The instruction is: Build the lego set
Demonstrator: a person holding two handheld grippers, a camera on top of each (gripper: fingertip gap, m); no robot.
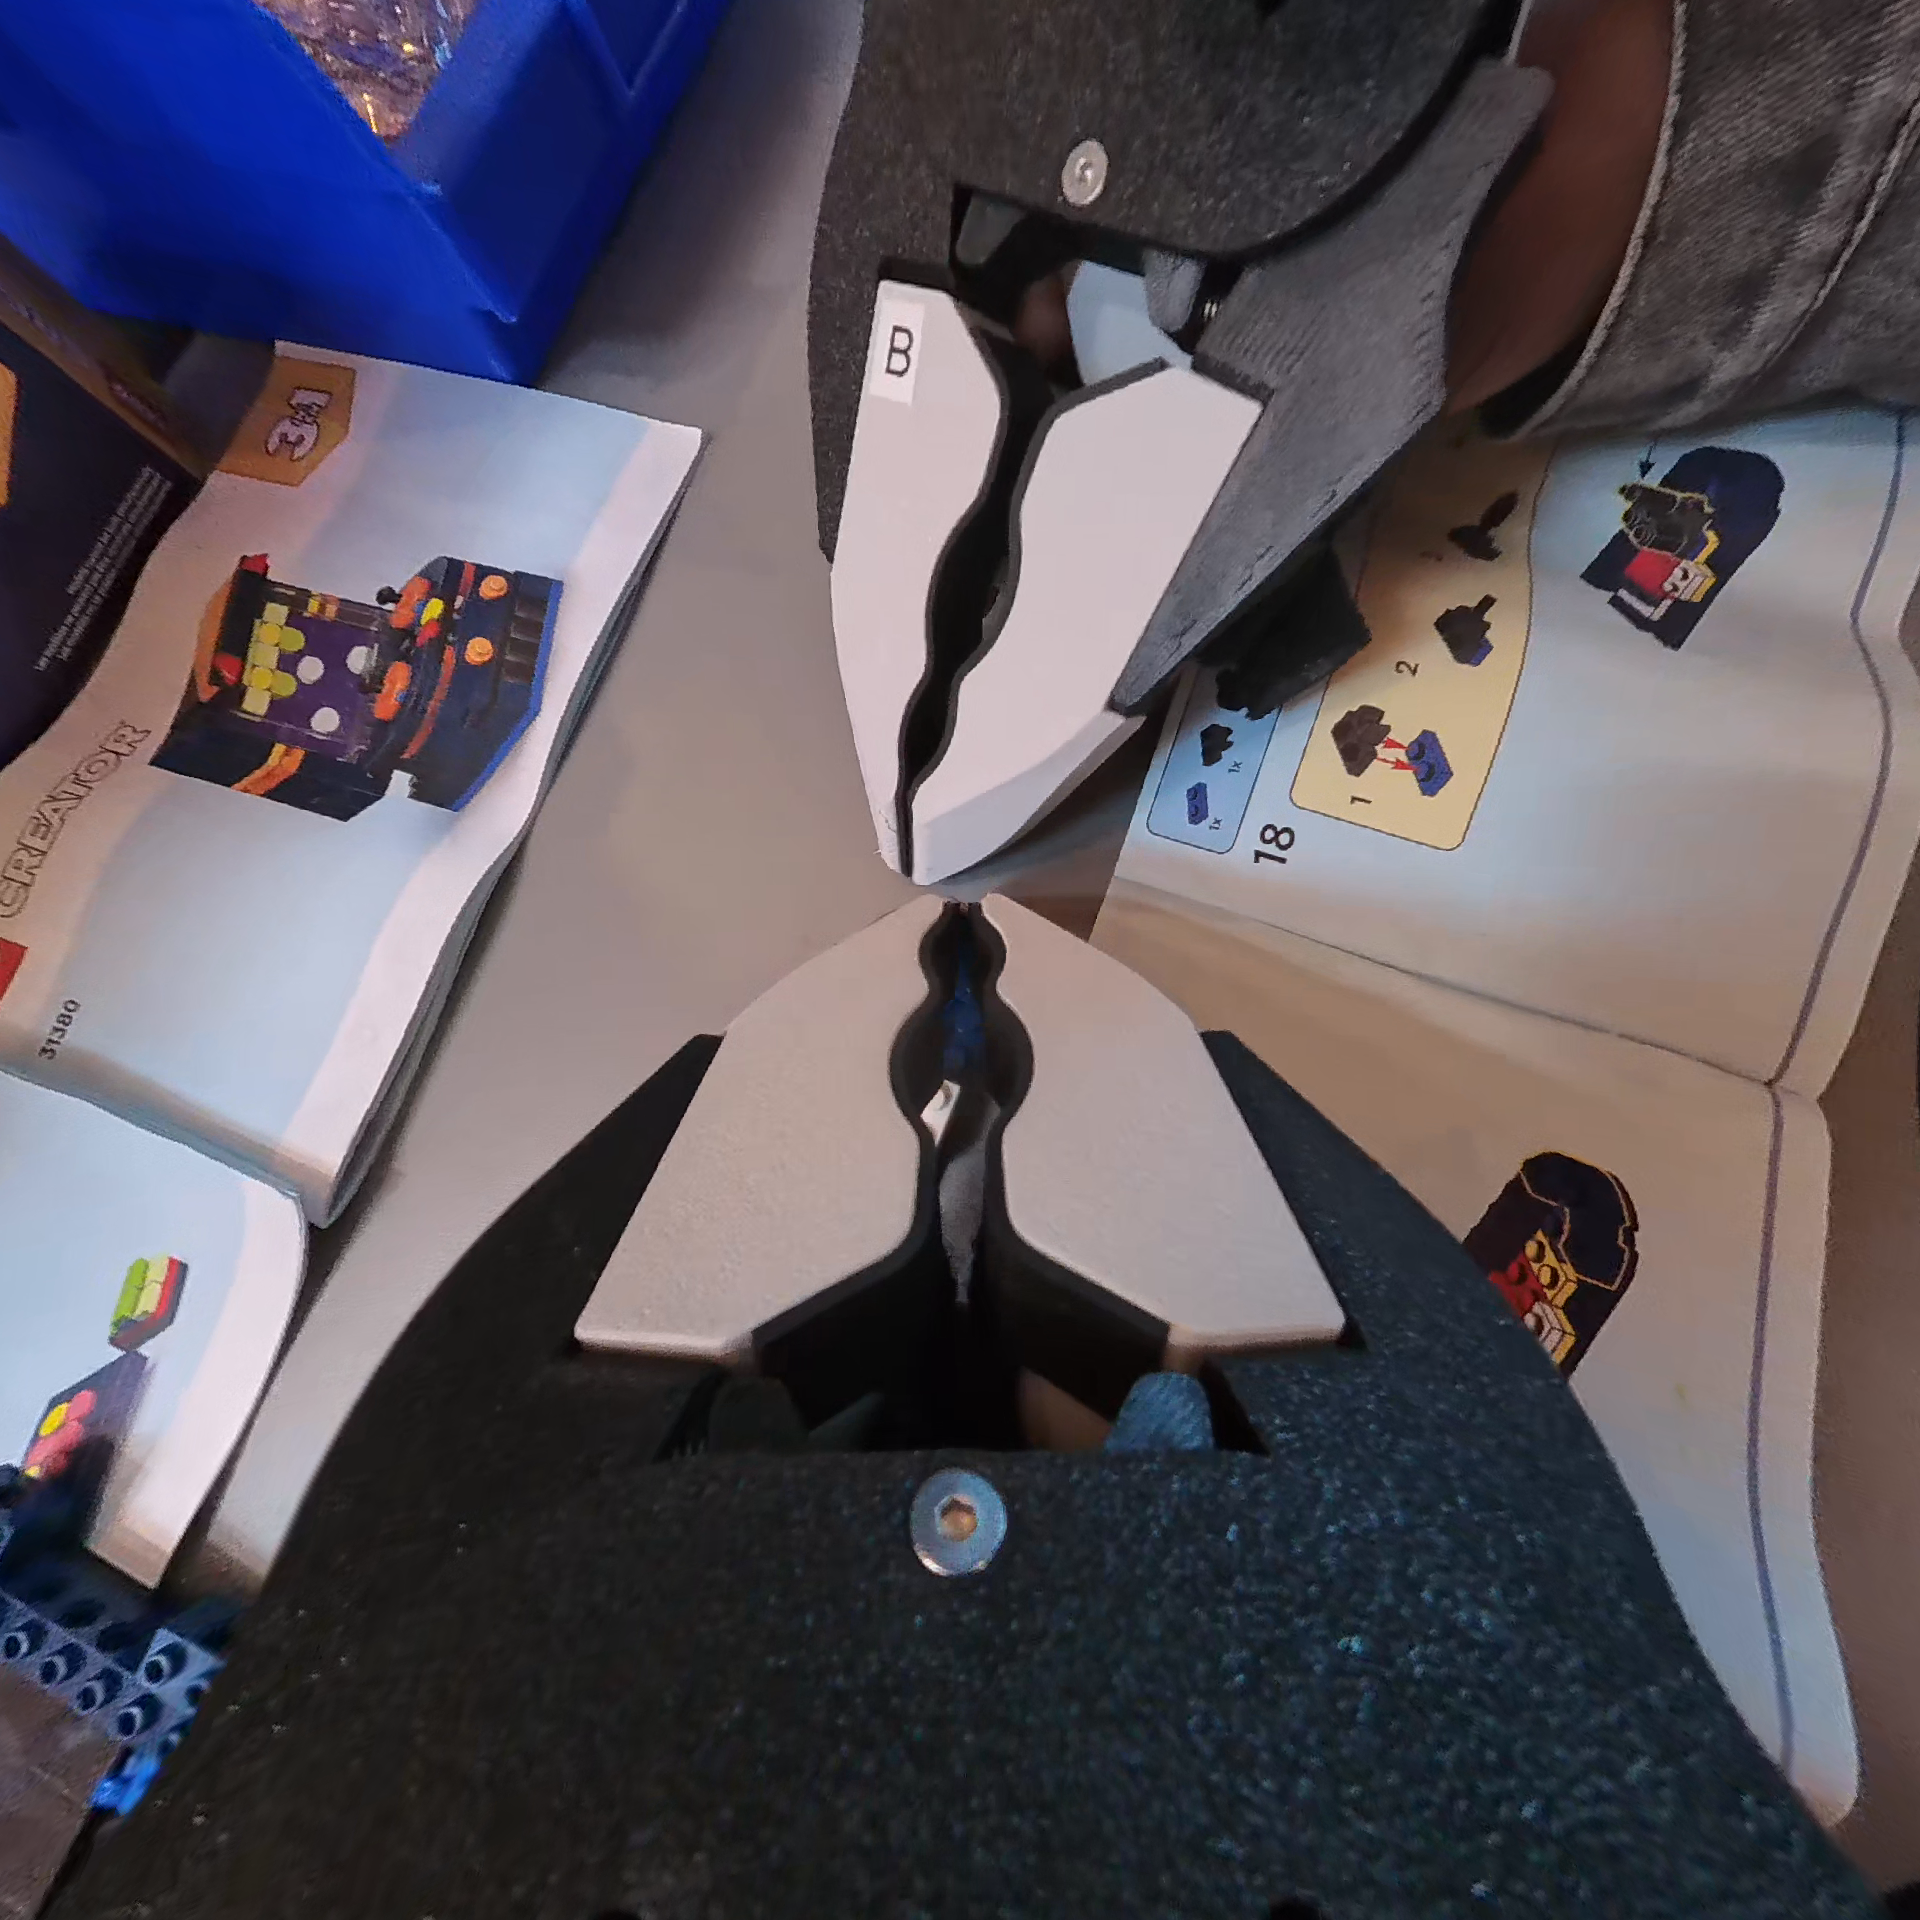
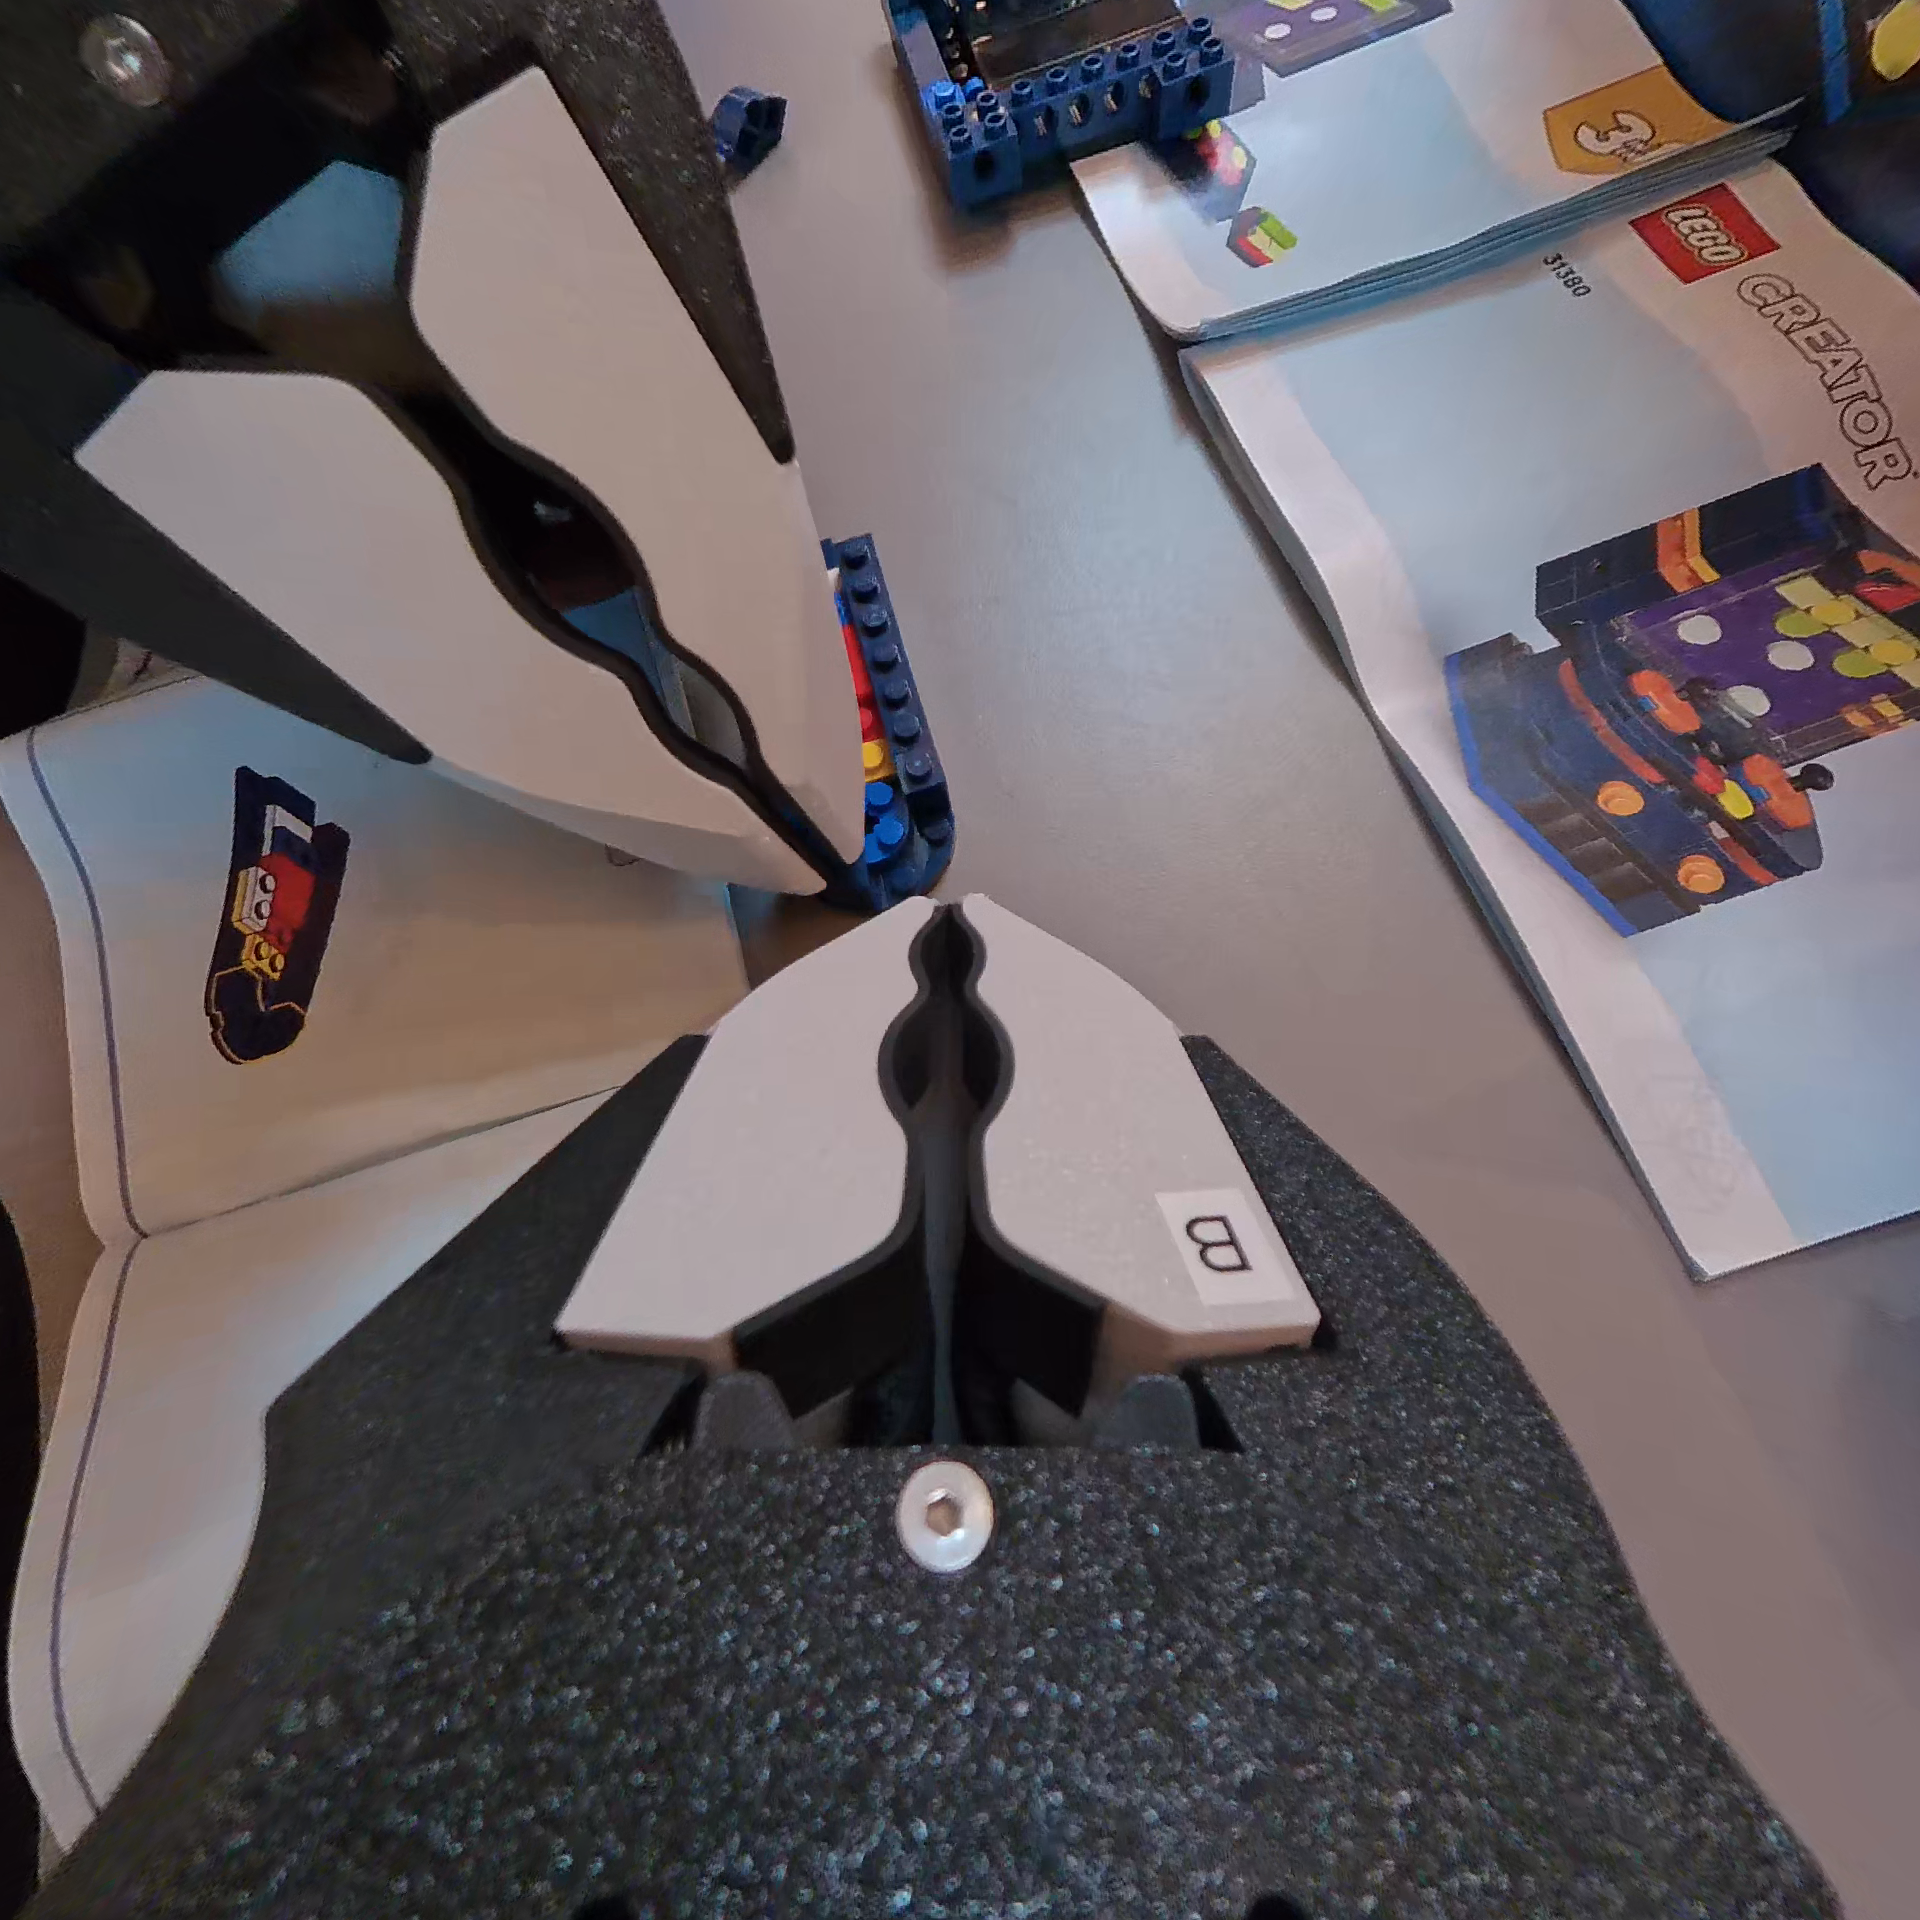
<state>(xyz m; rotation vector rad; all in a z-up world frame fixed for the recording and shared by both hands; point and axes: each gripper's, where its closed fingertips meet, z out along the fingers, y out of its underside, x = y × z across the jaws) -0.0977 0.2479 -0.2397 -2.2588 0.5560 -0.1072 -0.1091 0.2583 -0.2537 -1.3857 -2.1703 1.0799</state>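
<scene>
A dark blue brick build (image 2: 899, 707) with red, yellow and blue bricks on it lies on the grey table (image 2: 1143, 727). My left gripper (image 1: 961, 912) is shut, and its tips rest at the near end of that build in the right wrist view (image 2: 826, 878). Blue from the build shows through the wavy slot between its fingers (image 1: 961, 1023). My right gripper (image 2: 945, 909) is shut with nothing between its pads, tip to tip with the left one. It also shows in the left wrist view (image 1: 906, 868), coming from the top.
An open instruction booklet (image 1: 1558, 831) lies under the right gripper. A closed booklet (image 1: 312, 779) lies to the left, with a blue bin (image 1: 260, 156) and a dark box (image 1: 62, 499) behind it. A blue brick frame (image 2: 1070, 94) and a small dark blue piece (image 2: 750, 120) sit farther off. Less than 4 cm separates the two grippers' tips.
</scene>
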